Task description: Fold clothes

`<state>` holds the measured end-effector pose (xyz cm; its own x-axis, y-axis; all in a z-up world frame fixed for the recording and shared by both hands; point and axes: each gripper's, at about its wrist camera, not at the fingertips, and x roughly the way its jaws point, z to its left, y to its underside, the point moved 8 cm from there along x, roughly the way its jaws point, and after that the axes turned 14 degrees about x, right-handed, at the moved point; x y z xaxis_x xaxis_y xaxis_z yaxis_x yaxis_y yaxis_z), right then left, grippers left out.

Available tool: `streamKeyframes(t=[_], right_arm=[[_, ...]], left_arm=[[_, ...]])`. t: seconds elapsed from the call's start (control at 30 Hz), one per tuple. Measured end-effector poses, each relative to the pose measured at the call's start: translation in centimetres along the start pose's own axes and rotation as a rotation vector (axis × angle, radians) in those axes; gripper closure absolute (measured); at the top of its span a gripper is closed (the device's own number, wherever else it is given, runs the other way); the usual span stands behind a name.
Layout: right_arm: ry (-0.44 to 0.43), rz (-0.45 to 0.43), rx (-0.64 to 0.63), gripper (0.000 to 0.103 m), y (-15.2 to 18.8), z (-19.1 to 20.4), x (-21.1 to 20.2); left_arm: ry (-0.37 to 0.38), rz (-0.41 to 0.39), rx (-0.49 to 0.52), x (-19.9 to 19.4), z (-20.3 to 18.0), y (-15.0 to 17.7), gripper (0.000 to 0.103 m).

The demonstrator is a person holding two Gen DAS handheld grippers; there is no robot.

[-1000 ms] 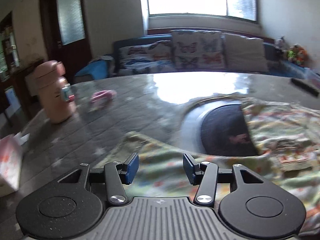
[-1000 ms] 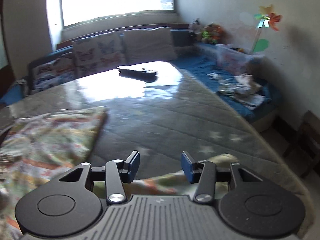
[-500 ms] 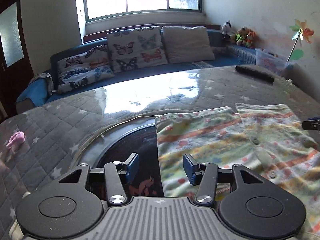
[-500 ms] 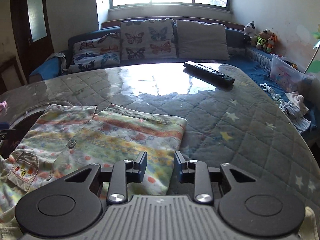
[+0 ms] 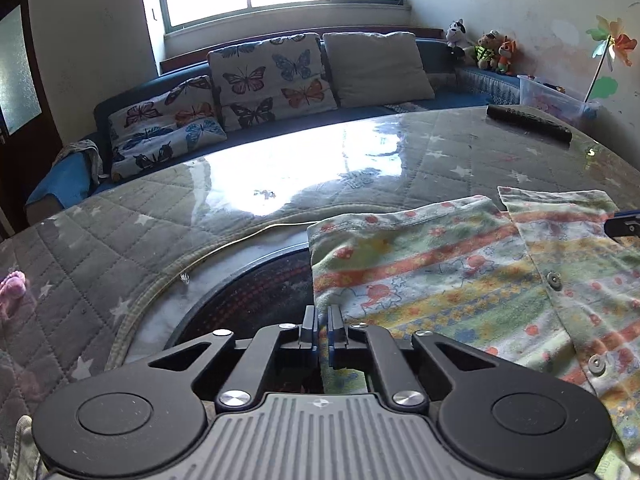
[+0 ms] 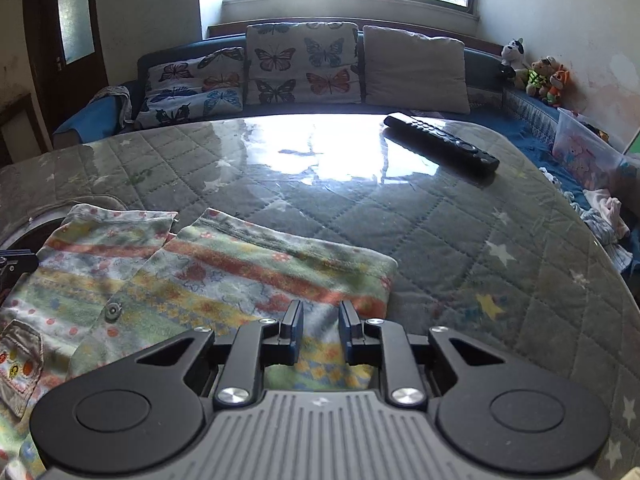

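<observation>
Living room, sofa with butterfly cushions [image 6: 302, 66] under window. Round table [image 6: 460, 240] with quilted star cloth under glossy cover; remote control [image 6: 440, 144] at far side. Child's striped button shirt [image 6: 224, 276] lies flat near my edge, partly over dark round inset [image 5: 248, 300]. My left gripper [image 5: 322, 330]: jaws nearly together, seemingly pinching shirt's left edge. My right gripper [image 6: 319, 330]: jaws narrow but parted, over right edge, not yet clamped. Advice to self: close right jaws on matching edge, lift both evenly, keep hem taut, fold in one sweep.
</observation>
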<state>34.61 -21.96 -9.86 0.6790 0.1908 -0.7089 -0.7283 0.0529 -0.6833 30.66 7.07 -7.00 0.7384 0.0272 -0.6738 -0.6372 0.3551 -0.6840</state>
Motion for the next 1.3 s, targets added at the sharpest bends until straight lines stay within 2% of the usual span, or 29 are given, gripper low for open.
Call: streamKeyframes(t=[0.17, 0.27, 0.43, 0.5, 0.53, 0.57, 0.6, 0.73, 0.83, 0.9, 0.97, 1.13, 1.2, 1.3], right_arm=[[-0.005, -0.001, -0.032, 0.083, -1.5, 1.0, 1.6], [0.007, 0.001, -0.011, 0.079, -1.7, 0.7, 1.1], [0.03, -0.004, -0.003, 0.079, -1.0, -0.2, 0.2], [0.027, 0.002, -0.004, 0.081, -1.0, -0.2, 0.5], [0.026, 0.006, -0.005, 0.084, -1.0, -0.2, 0.7], [0.025, 0.009, -0.006, 0.093, -1.0, -0.2, 0.8], [0.023, 0.009, -0.009, 0.096, -1.3, 0.1, 1.2], [0.021, 0.001, -0.017, 0.095, -2.3, 1.1, 2.6], [0.007, -0.011, -0.026, 0.093, -2.2, 1.7, 1.5], [-0.029, -0.018, -0.063, 0.09, -1.4, 2.4, -0.2], [-0.069, -0.013, -0.097, 0.077, -0.1, 3.3, -2.0], [-0.153, 0.05, -0.139, 0.072, 4.4, 4.9, -5.2], [-0.159, 0.061, -0.156, 0.068, 6.3, 5.1, -6.3], [-0.156, 0.069, -0.157, 0.068, 8.4, 4.8, -7.9]], left_arm=[[-0.03, 0.001, 0.01, 0.1, 0.1, 0.1, 0.099], [-0.035, -0.001, 0.012, 0.0, 0.3, 0.3, 0.099], [-0.043, -0.007, 0.014, -0.2, 0.6, 0.6, 0.099], [-0.046, -0.008, 0.011, -0.2, 0.7, 0.7, 0.099], [-0.05, -0.008, 0.011, -0.2, 0.8, 0.8, 0.099], [-0.059, -0.006, 0.01, -0.3, 0.9, 0.9, 0.099], [-0.067, -0.004, 0.01, -0.3, 1.1, 1.0, 0.099], [-0.082, 0.009, -0.007, -0.3, 1.9, 1.2, 0.098], [-0.097, 0.012, -0.003, -0.9, 2.1, 1.2, 0.094], [-0.093, -0.011, 0.018, -2.0, 1.7, 1.1, 0.094], [-0.068, -0.037, 0.041, -3.4, 0.7, 1.1, 0.094], [0.022, -0.085, 0.129, -6.4, -3.5, 2.2, 0.093], [0.051, -0.096, 0.167, -7.4, -5.2, 3.2, 0.092], [0.086, -0.111, 0.209, -8.6, -7.1, 4.4, 0.092]])
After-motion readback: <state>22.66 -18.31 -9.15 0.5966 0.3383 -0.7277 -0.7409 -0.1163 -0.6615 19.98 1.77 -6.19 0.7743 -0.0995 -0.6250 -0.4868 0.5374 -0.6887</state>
